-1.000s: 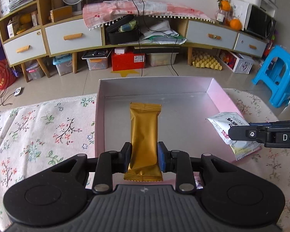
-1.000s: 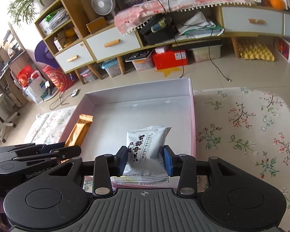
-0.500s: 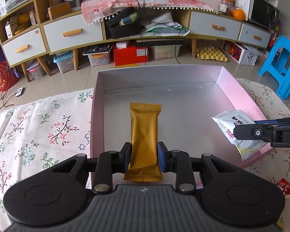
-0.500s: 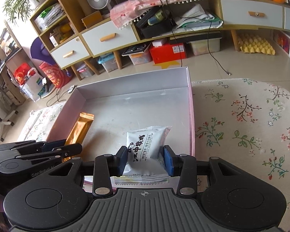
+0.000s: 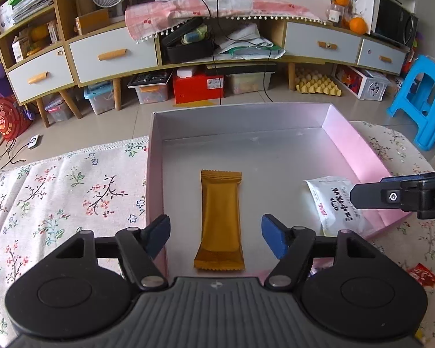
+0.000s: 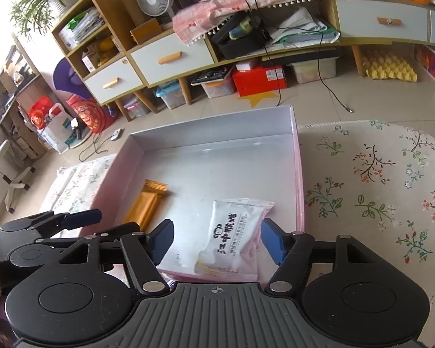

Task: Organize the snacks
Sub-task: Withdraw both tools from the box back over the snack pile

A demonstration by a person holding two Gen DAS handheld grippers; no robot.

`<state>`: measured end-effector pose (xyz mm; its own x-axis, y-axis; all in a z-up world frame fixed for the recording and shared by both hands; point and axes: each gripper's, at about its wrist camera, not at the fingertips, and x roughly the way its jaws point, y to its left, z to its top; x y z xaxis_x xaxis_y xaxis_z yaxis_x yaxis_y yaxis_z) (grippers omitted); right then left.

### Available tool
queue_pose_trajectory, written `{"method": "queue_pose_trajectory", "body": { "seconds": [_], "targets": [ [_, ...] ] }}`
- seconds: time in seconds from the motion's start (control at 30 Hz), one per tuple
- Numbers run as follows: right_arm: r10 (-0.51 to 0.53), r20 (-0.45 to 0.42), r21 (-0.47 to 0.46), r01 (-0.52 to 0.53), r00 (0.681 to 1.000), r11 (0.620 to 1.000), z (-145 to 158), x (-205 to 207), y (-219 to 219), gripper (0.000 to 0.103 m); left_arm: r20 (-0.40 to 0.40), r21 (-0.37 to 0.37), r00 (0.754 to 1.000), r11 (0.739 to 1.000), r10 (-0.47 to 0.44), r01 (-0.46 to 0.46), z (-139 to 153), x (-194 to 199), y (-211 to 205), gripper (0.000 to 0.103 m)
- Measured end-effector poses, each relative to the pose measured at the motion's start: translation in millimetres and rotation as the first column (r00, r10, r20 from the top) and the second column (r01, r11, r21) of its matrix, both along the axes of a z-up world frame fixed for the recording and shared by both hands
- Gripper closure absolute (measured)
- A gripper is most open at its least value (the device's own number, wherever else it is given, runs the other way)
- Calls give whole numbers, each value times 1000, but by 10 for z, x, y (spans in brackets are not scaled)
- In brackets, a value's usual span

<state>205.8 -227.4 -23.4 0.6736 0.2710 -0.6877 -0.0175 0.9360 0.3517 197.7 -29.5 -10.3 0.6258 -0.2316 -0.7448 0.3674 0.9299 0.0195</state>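
Observation:
A gold snack bar (image 5: 220, 217) lies flat on the floor of the shallow pink box (image 5: 353, 148), between the spread fingers of my left gripper (image 5: 216, 233), which is open. A white snack packet (image 6: 233, 239) lies in the box's near right corner, its near end on the rim, between the spread fingers of my right gripper (image 6: 217, 242), which is open. The bar shows in the right wrist view (image 6: 146, 206), as do the left gripper (image 6: 84, 220) and the box (image 6: 300, 174). The packet (image 5: 333, 203) and the right gripper's finger (image 5: 377, 195) show in the left wrist view.
The box sits on a floral tablecloth (image 5: 72, 191) (image 6: 371, 179). A red wrapper (image 5: 426, 274) lies on the cloth at the near right. Beyond the table stand a low cabinet (image 5: 113, 55) and a blue stool (image 5: 423, 101).
Both grippers have opened. The gold bar and the white packet, held a moment ago, now lie free in the box.

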Motion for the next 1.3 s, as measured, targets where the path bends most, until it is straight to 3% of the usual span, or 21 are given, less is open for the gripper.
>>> {"method": "queue_pose_trajectory", "body": {
  "seconds": [0.67,1.0,1.17,1.3],
  "targets": [
    [86,39,-79,-83,996,993,612,-844,273,19,7,-9,1000,1000,25,-25,416,-641,311,4],
    [112,1,-114,-111,994,987,440,-1253,336,17,-13,-2,999,999,46,-46,331,-981,485,0],
    [115,-20,-132,-117,993,984,243,-1410,308,17,-25,10,998,999,49,-49,136,-1129,585,0],
    [143,-54,-205,-151,988,967,71,-1522,311,17,-69,28,996,998,62,-60,-29,-1217,658,0]
  ]
}}
